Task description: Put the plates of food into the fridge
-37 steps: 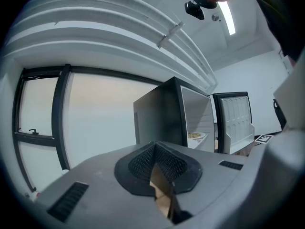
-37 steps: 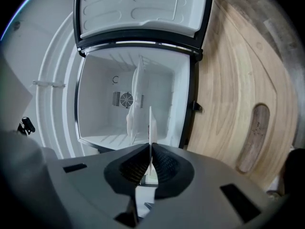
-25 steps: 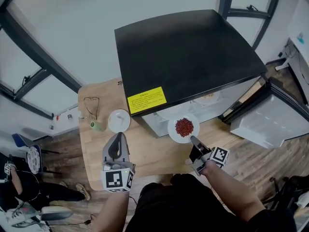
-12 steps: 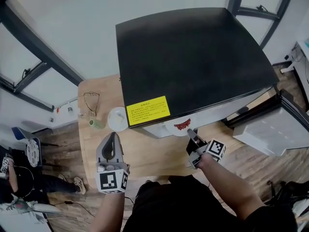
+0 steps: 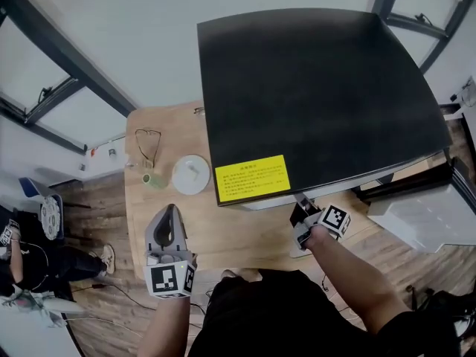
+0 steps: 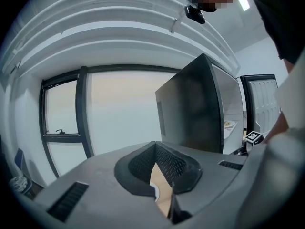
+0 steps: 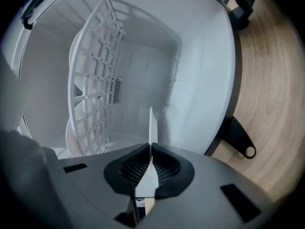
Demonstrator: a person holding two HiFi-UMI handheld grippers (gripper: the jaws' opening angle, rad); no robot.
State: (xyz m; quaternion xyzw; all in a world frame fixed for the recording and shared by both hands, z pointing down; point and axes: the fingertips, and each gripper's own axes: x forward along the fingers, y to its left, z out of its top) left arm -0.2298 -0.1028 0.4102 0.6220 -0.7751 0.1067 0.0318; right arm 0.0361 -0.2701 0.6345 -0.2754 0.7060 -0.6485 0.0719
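The black fridge [image 5: 312,88] stands on the wooden table [image 5: 223,236], with its door [image 5: 420,214] swung open at the right. My right gripper [image 5: 300,203] reaches in under the fridge's top edge, which hides the plate from the head view. In the right gripper view my right gripper [image 7: 151,149] is shut on the rim of a white plate [image 7: 152,123], seen edge-on inside the white fridge cavity [image 7: 195,75]. A white wire shelf [image 7: 95,80] is to its left. My left gripper [image 5: 169,213] hovers over the table's front left, shut and empty [image 6: 156,149].
A round white dish [image 5: 191,175], a small green object [image 5: 152,179] and a pair of glasses [image 5: 147,143] lie on the table left of the fridge. A yellow label [image 5: 253,178] marks the fridge's top front edge. The door hinge bracket [image 7: 240,140] juts out over the wood floor.
My right gripper has carried the plate of red food forward from in front of the fridge into its cavity, out of the head view's sight. The left gripper has barely moved.
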